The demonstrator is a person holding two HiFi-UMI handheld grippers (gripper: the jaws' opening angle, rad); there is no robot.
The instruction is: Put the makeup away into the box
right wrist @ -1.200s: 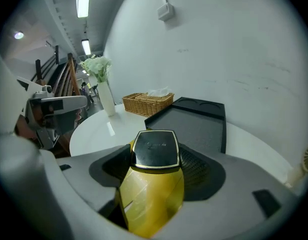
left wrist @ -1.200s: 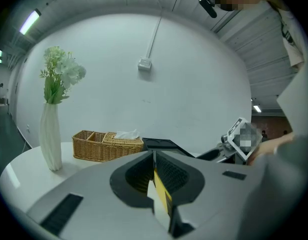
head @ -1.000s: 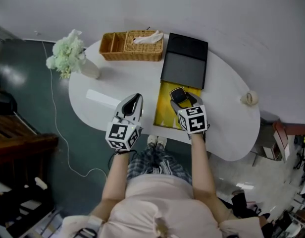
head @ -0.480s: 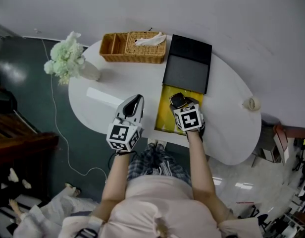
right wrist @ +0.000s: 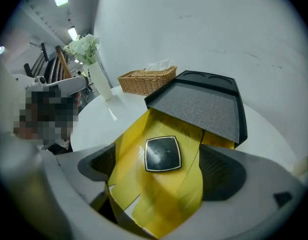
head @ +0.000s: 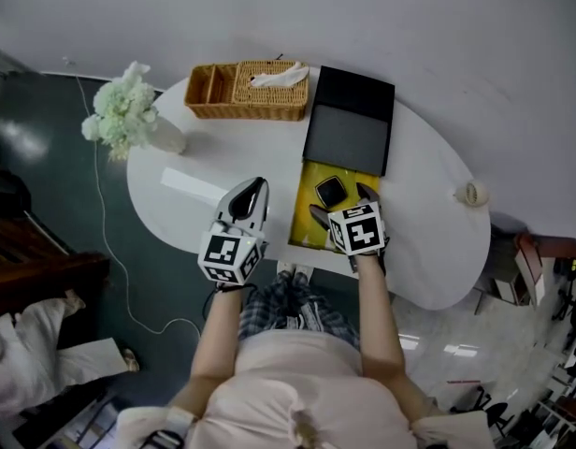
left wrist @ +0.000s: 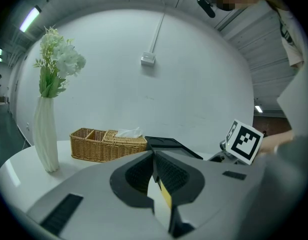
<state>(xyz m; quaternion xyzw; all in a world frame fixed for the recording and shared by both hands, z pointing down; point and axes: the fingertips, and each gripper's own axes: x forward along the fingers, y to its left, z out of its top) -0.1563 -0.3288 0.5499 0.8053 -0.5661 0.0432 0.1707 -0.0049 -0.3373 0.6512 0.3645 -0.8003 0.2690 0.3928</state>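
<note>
the little black compact lies flat in the yellow box, near the black lid. the right gripper has its jaws opening wide, w/ the compact between them, not touching it. the left gripper jaws are together, nothing in them. the compact looks hard, shiny, prob light n slippery, so grab it by its side edges.

Setting: staged studio or office hall. Evidence: white oval table by bare white wall; flower vase at tabletop's far left edge; wicker tissue basket at far edge; glossy dark floor (loose cable trailing); ceiling strip lights.
</note>
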